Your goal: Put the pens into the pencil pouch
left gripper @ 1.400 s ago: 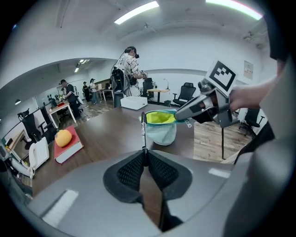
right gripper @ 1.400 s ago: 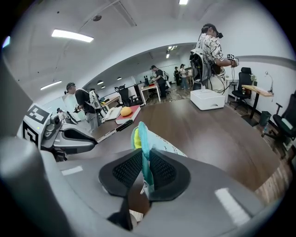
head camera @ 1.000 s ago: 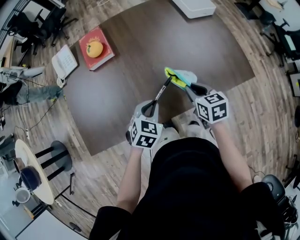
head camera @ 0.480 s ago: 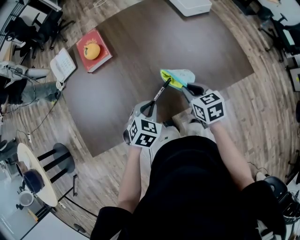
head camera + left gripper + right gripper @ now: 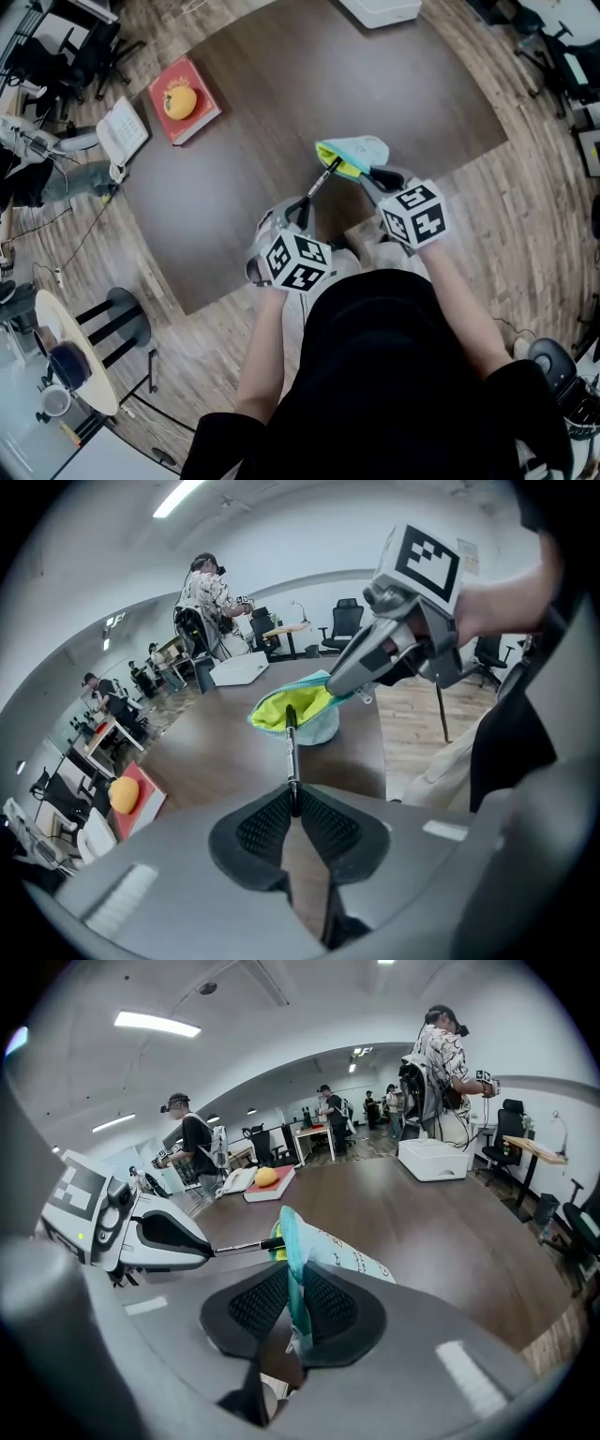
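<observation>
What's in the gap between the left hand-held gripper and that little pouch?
A black pen. The left hand-held gripper pinches one end, and the other end pokes into the open yellow mouth of the pouch. The left gripper view shows it.

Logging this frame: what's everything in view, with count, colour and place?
pen: one, black, held by its near end, far end at the pouch's open mouth
pencil pouch: one, light blue with yellow-green lining, held above the table's near edge
table: one, dark brown
book: one, red, far left of the table
fruit: one, orange-yellow, on the book
telephone: one, white, beside the book
box: one, white, far edge of the table
people: several, in the background
office chairs: several, dark, around the room
left gripper: grey, closed on the pen
right gripper: grey, closed on the pouch's edge
</observation>
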